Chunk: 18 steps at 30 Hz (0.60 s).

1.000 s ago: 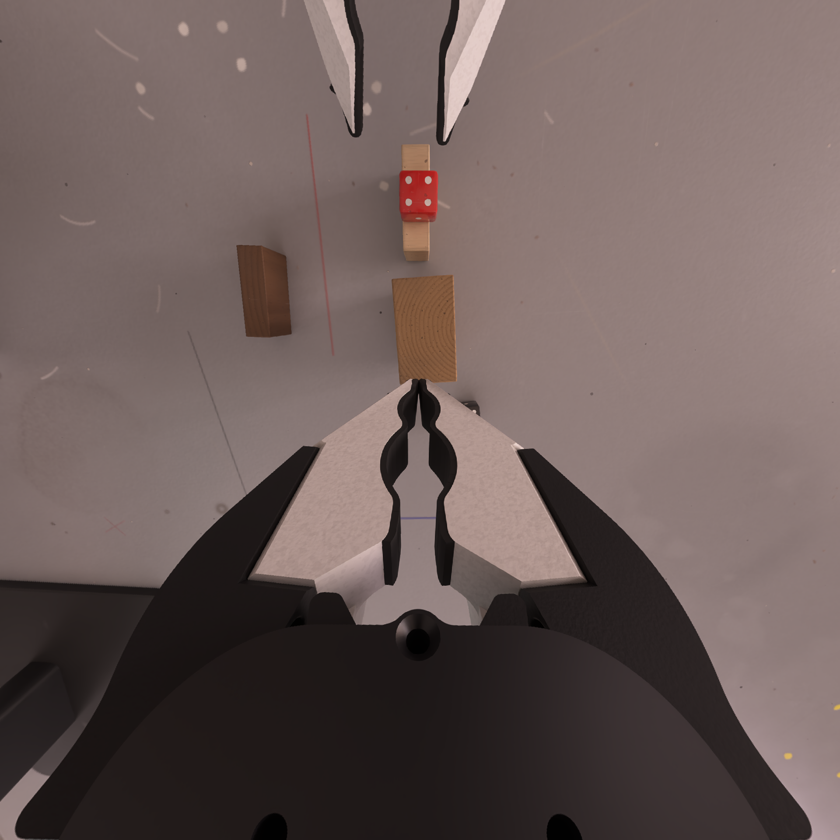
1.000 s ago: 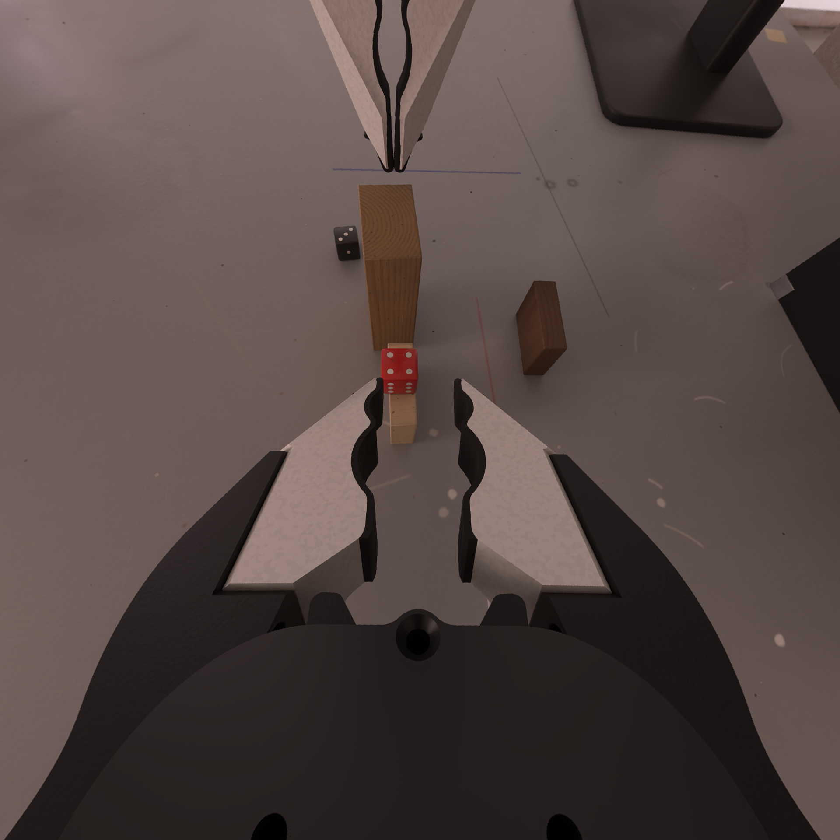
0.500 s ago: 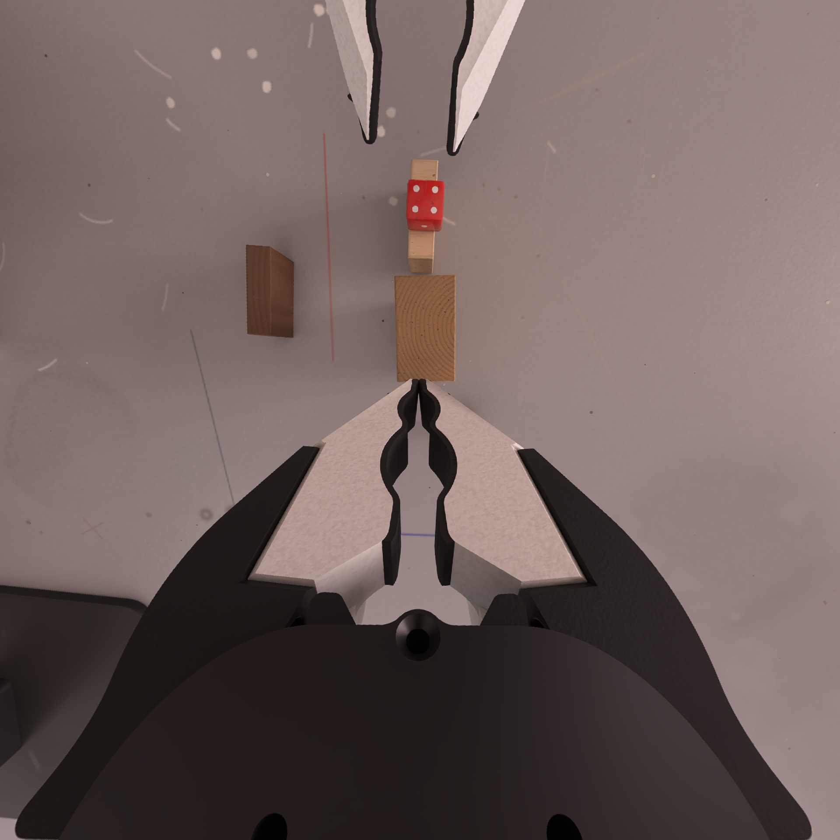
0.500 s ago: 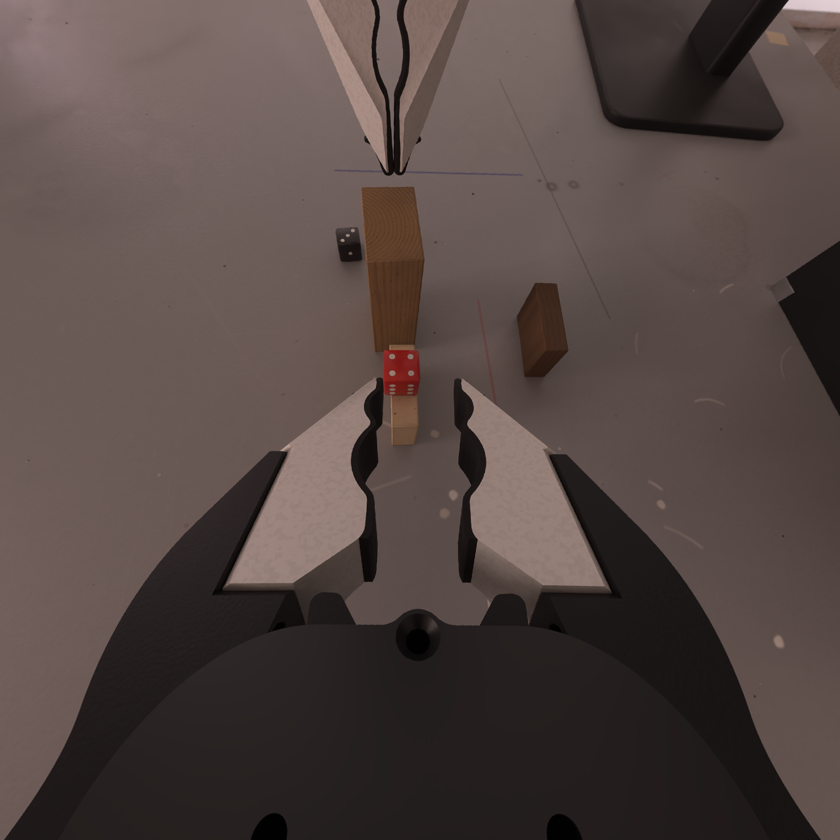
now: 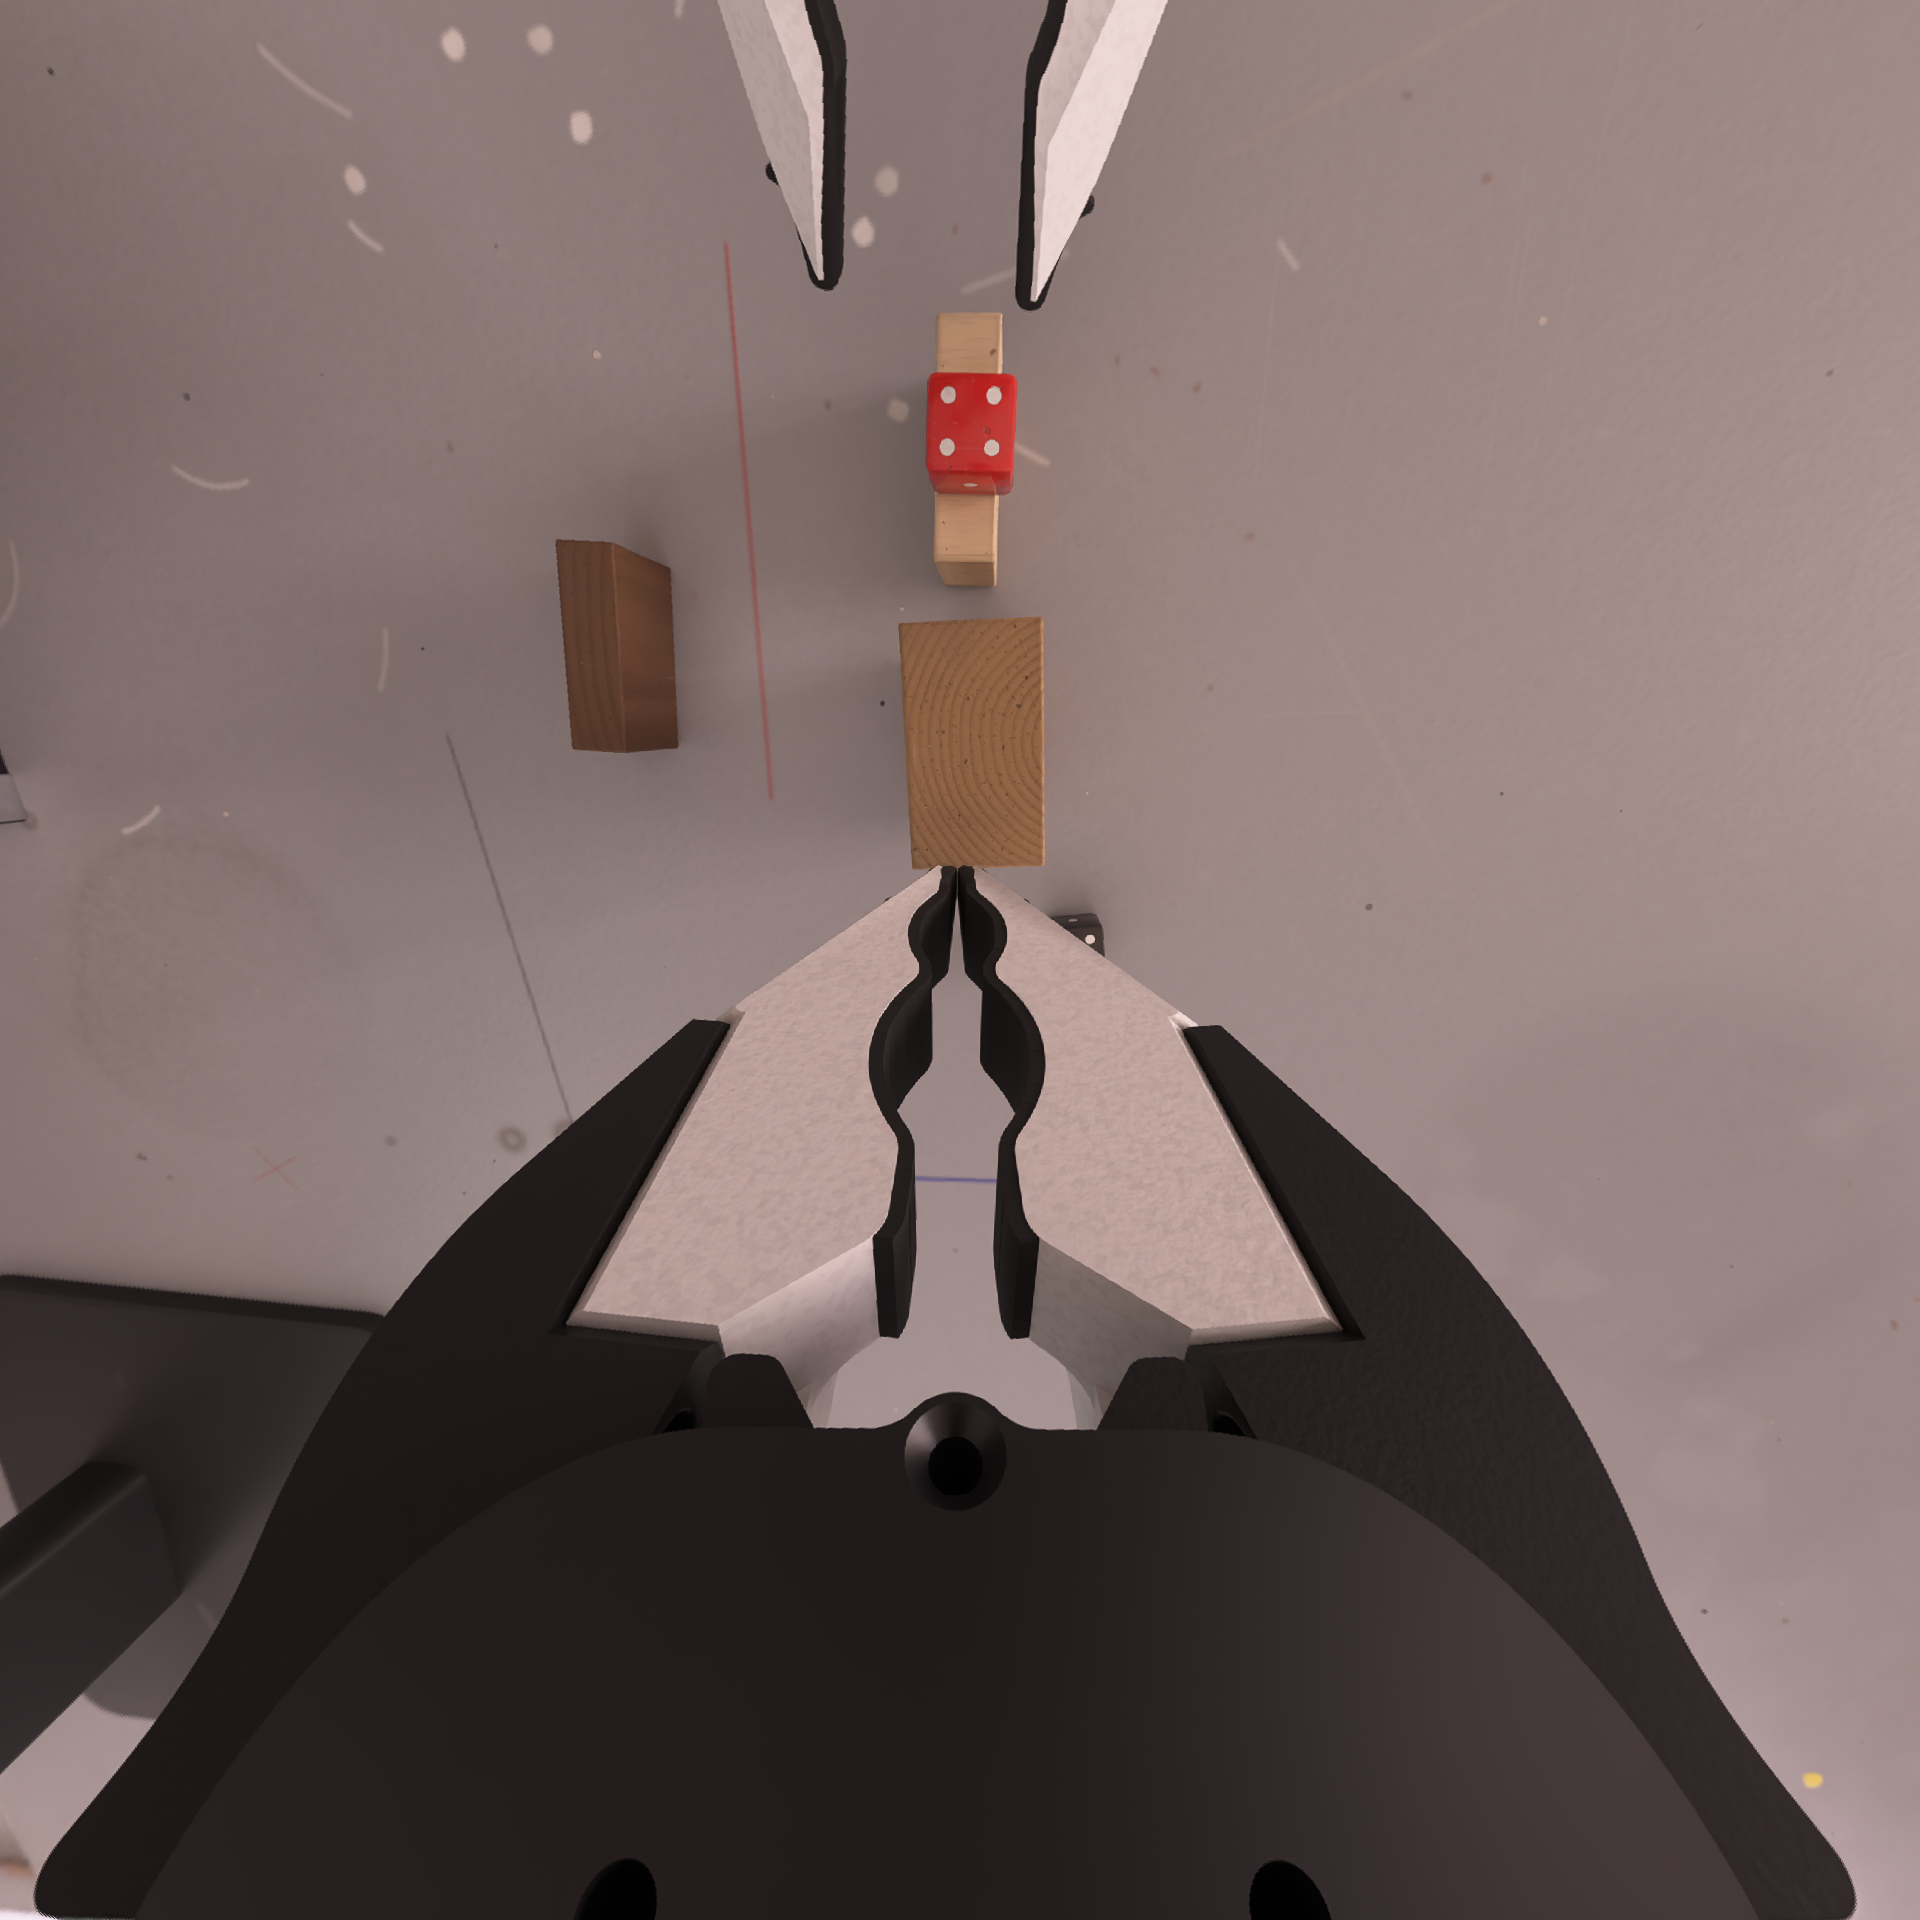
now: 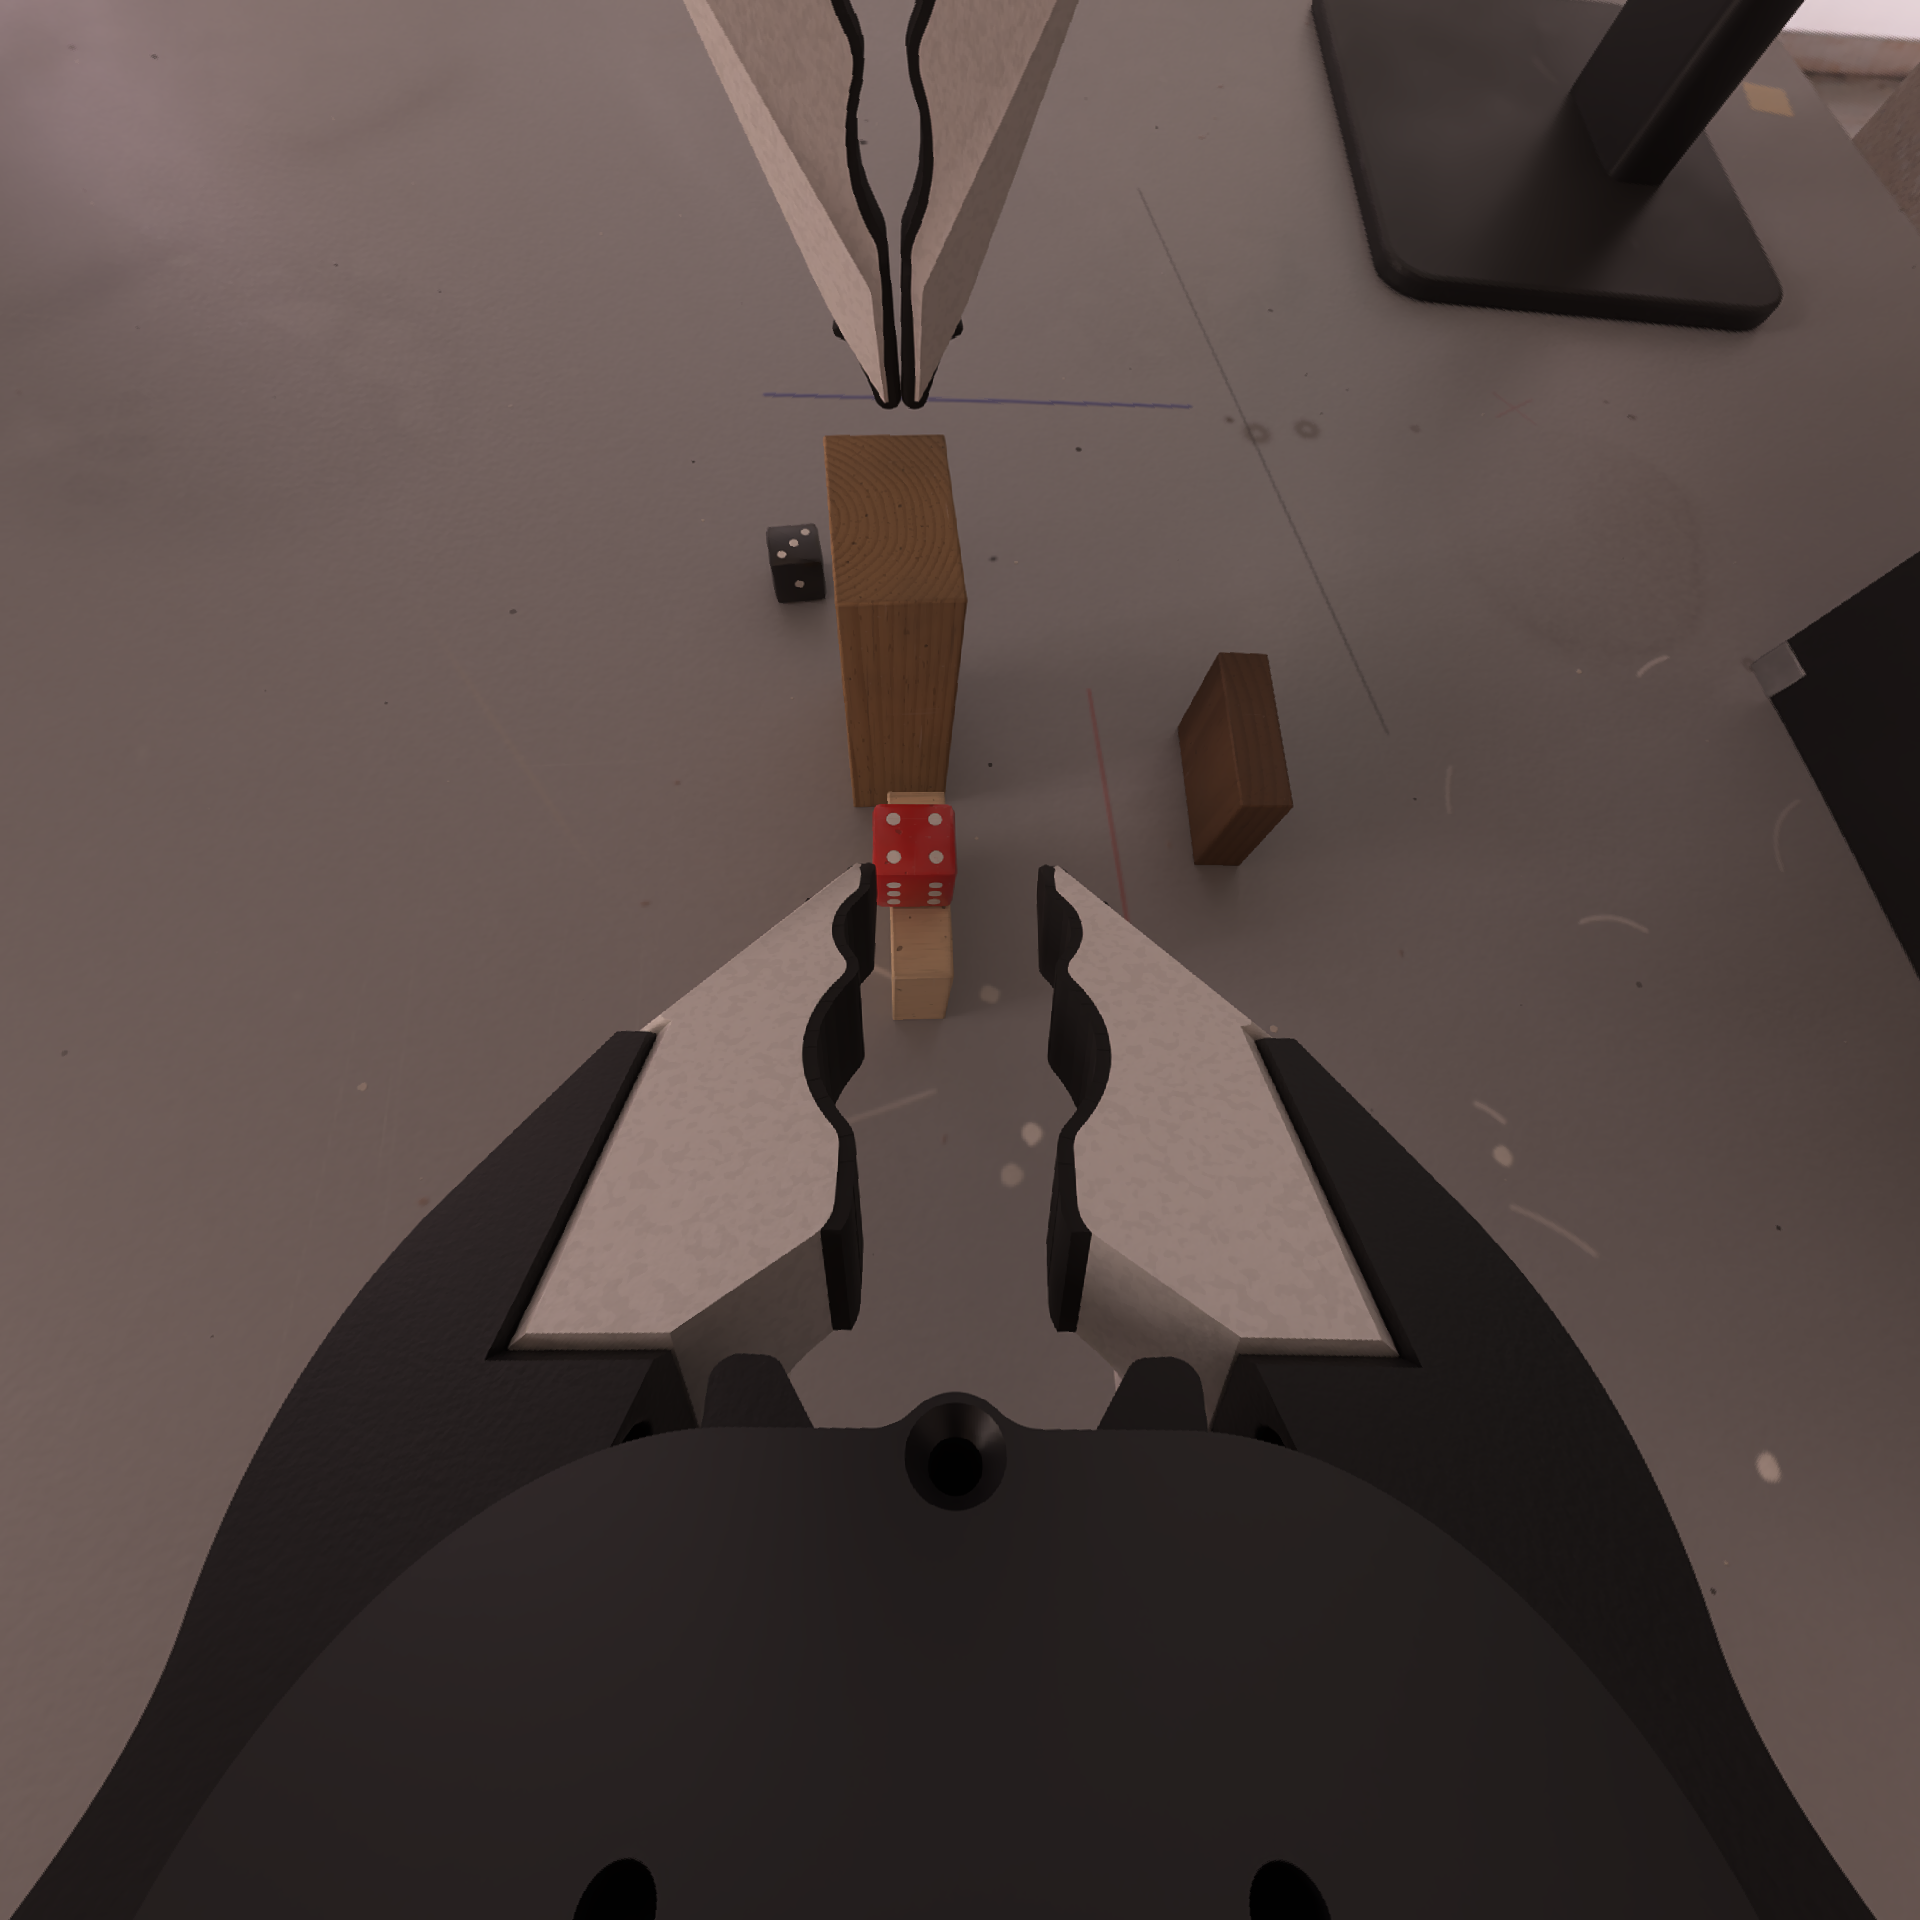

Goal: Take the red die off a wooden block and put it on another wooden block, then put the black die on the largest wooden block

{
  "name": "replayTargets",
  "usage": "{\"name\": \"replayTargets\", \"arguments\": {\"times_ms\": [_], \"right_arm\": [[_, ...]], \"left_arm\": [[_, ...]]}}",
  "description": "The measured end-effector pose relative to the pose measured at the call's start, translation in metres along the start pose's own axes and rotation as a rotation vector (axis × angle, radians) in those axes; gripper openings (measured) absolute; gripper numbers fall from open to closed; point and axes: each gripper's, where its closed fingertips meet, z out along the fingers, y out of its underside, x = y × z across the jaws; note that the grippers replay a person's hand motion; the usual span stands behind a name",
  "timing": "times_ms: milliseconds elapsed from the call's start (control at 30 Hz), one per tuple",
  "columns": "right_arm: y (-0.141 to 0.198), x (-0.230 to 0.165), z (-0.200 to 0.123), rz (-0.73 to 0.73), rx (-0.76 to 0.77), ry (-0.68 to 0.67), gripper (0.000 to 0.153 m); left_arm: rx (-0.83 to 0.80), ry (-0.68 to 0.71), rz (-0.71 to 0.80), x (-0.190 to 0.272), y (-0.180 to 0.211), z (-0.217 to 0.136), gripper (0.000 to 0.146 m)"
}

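Note:
The red die (image 6: 914,854) sits on a small pale wooden block (image 6: 921,966), also in the left wrist view (image 5: 970,431) on that block (image 5: 966,540). The tall, largest wooden block (image 6: 896,613) (image 5: 972,740) stands just beyond it. The black die (image 6: 795,561) lies on the table left of the tall block; only its corner (image 5: 1084,928) shows in the left wrist view. A dark brown block (image 6: 1236,758) (image 5: 618,646) lies apart. My right gripper (image 6: 954,883) is open, the red die near its left fingertip. My left gripper (image 5: 957,875) is shut and empty, by the tall block.
A black monitor stand base (image 6: 1558,208) sits at the far right of the grey table (image 6: 416,520). A dark object (image 6: 1860,748) is at the right edge. Thin coloured lines and pale scuffs mark the tabletop.
The left wrist view has shifted slightly; the right gripper's open fingers sit a little differently above the red die. The dice and blocks have not moved.

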Motion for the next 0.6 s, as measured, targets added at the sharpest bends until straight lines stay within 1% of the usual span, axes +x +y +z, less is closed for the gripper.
{"name": "replayTargets", "arguments": {"times_ms": [300, 600], "right_arm": [[-0.0010, 0.0003, -0.0021, -0.005, 0.000, 0.001, 0.031], [-0.0045, 0.0020, -0.0084, -0.001, 0.023, 0.006, 0.031]], "left_arm": [[-0.070, -0.020, 0.026, 0.0001, -0.0014, 0.0003, 0.000], [-0.006, 0.020, -0.018, 0.0010, -0.0068, -0.0007, 0.000]]}}
